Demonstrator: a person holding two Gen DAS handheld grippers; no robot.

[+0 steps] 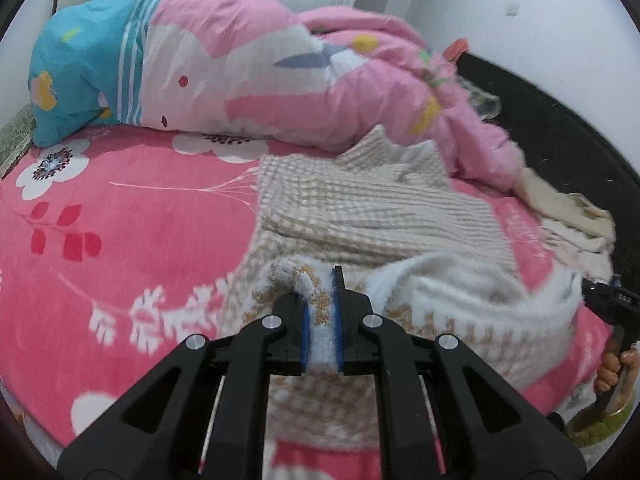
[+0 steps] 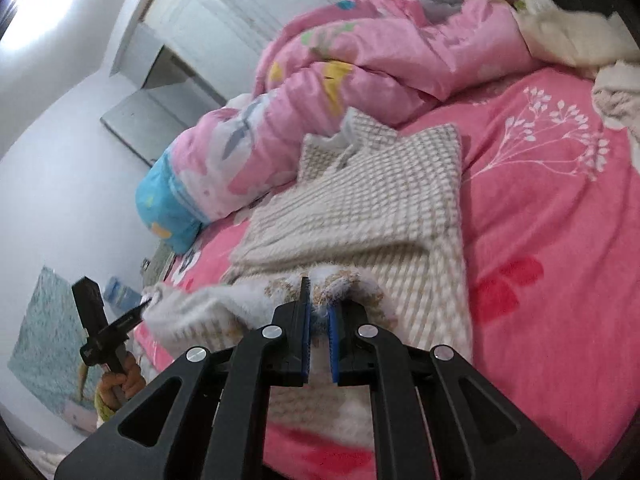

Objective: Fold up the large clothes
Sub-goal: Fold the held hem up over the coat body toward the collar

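Both tongs are clamped on the near hem of the sweater [image 1: 360, 208], a beige-and-white knit spread on the pink flowered bed sheet [image 1: 120, 240]. The left tongs [image 1: 322, 312] pinch a bunched fold of the hem between their blue pads, and the right tongs [image 2: 318, 320] pinch another bunch further along the same edge, which arches up fluffy and white between them. The sweater's far part lies flat, its collar touching the pink quilt [image 1: 248, 64] heaped along the back. A hand [image 2: 120, 384] grips the left handle.
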